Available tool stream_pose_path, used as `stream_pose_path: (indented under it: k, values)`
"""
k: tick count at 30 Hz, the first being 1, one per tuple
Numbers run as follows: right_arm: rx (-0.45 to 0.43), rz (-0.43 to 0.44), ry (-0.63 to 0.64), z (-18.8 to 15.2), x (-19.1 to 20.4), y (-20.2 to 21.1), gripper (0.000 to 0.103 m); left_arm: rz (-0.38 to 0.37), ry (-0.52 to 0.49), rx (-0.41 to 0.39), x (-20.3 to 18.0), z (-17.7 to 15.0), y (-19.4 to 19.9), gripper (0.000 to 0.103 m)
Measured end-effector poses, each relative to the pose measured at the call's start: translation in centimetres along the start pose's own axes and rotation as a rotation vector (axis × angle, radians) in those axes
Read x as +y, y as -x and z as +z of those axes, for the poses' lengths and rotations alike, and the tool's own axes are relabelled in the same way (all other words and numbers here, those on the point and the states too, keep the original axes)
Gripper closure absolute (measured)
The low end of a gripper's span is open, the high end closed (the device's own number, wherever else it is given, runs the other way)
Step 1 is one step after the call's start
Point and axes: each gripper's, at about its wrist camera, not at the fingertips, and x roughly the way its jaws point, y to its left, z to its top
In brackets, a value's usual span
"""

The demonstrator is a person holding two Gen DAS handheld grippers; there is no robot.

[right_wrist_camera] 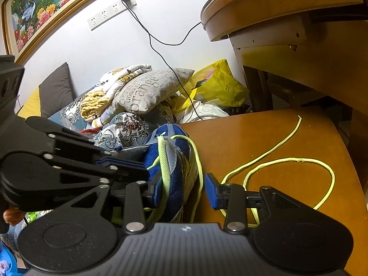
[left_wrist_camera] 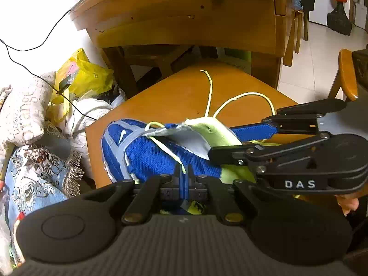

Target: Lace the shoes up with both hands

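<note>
Nearest the lens in the left wrist view, the left hand-held gripper has its jaws pressed together, and a thin run of the yellow-green shoelace comes down to them from the eyelet row; it looks pinched there, though the pinch point is too narrow to be sure of. Directly ahead of those fingers lies the blue running shoe, on its side at the near edge of the counter, its pale green tongue folded out toward the right.

The right hand-held gripper stands part open, its two blue pads either side of the shoe's upper. The left pad lies against the mesh; whether the right pad touches the shoe I cannot tell, so a firm grip cannot be confirmed. It appears to steady the shoe rather than work the lace.

Lacing is at an early stage, judging by the layout. Only a crossing or two shows near the toe, while the eyelets beside the tongue look unthreaded. Beyond the right hand-held gripper, most of the lace lies slack on the counter: a wide loop to its right and a free end trailing farther off. Still to do, most likely, are drawing that slack through, threading the remaining eyelets and tying off.

Farther back sit a printed pillow, a yellow plastic bag and a wooden table.
</note>
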Motion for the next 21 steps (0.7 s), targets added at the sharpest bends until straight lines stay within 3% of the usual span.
stream_pose_path:
  k: [7, 16, 21]
  values:
    - [-0.003, -0.006, -0.002, -0.4, 0.4, 0.2, 0.064, -0.041, 0.045, -0.024, 0.3, -0.9, 1.2, 0.100]
    - [0.006, -0.005, -0.026, -0.4, 0.5, 0.2, 0.066, -0.029, 0.123, -0.047, 0.9, -1.1, 1.4, 0.100]
    - [0.024, 0.016, -0.066, -0.4, 0.2, 0.0, 0.067, -0.015, 0.283, -0.095, 2.3, -0.5, 1.5, 0.099]
